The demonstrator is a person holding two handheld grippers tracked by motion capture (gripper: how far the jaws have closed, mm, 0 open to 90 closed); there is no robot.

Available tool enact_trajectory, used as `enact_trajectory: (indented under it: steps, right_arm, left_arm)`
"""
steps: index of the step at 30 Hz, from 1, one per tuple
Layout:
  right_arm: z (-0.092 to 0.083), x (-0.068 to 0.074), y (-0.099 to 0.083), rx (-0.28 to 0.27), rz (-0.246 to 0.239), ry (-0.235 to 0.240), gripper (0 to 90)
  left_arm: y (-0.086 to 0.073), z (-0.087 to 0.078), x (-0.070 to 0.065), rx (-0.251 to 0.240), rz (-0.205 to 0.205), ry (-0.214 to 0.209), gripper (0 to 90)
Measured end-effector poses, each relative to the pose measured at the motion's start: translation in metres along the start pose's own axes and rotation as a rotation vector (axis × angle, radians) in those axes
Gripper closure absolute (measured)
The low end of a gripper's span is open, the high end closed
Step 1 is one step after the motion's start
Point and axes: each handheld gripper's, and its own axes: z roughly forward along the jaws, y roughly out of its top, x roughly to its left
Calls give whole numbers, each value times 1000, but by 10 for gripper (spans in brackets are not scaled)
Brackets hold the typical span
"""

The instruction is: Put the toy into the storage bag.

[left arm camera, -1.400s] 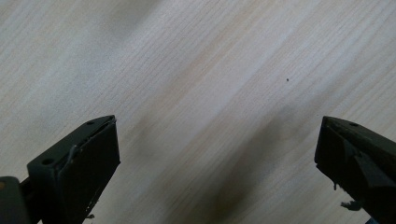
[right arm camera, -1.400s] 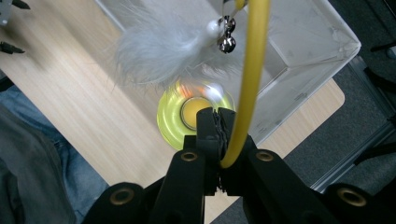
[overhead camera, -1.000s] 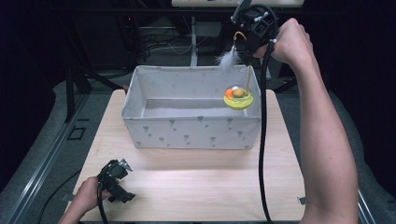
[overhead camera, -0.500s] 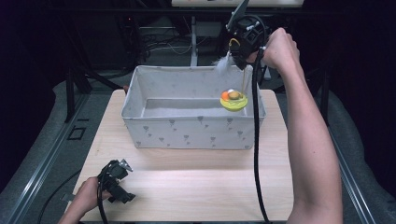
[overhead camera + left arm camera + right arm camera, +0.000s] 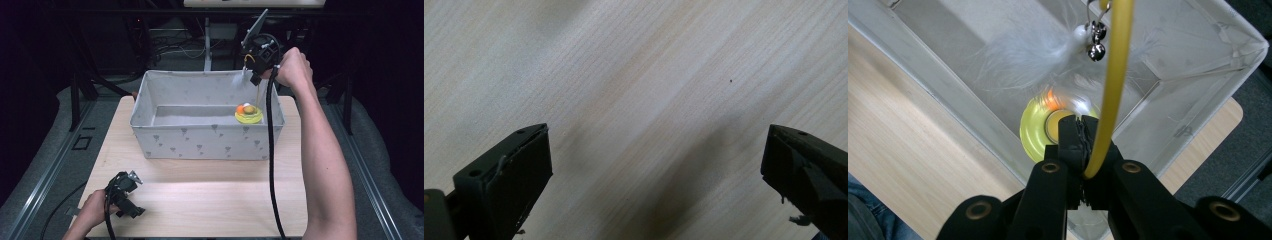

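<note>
- Our right tool (image 5: 1083, 145) is shut tight on a thin yellow stick (image 5: 1110, 90). We see the stick squeezed between the two black jaws in the right gripper view.
- The stick bends up and away from the jaws. Near its far end hang a fluffy white feather (image 5: 1033, 50) and a small silver bell (image 5: 1095, 50).
- In the high view, our right tool (image 5: 257, 75) is up in the air over the back right corner of the grey cloth box (image 5: 200, 142). The stick (image 5: 257, 92) hangs down from it into the box.
- The box stands on the far half of the wooden table (image 5: 200, 200). It has little grey triangle shapes on its sides.
- Inside the box, by its right wall, lies a round yellow toy (image 5: 248, 117) with an orange ball (image 5: 240, 108) on it. In the right gripper view the yellow toy (image 5: 1035, 130) sits right under the feather.
- Our left tool (image 5: 122, 192) rests low at the near left part of the table, well apart from the box.
- In the left gripper view, the left tool (image 5: 656, 165) has its jaws wide open, with bare wood between them.
</note>
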Motion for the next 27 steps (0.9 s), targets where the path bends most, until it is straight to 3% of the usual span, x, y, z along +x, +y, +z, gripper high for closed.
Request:
enact_trajectory:
  steps: [27]
  right_arm:
    - [49, -8, -23, 40, 13, 22, 884]
  left_arm:
    - [0, 0, 0, 0, 2, -1, 1]
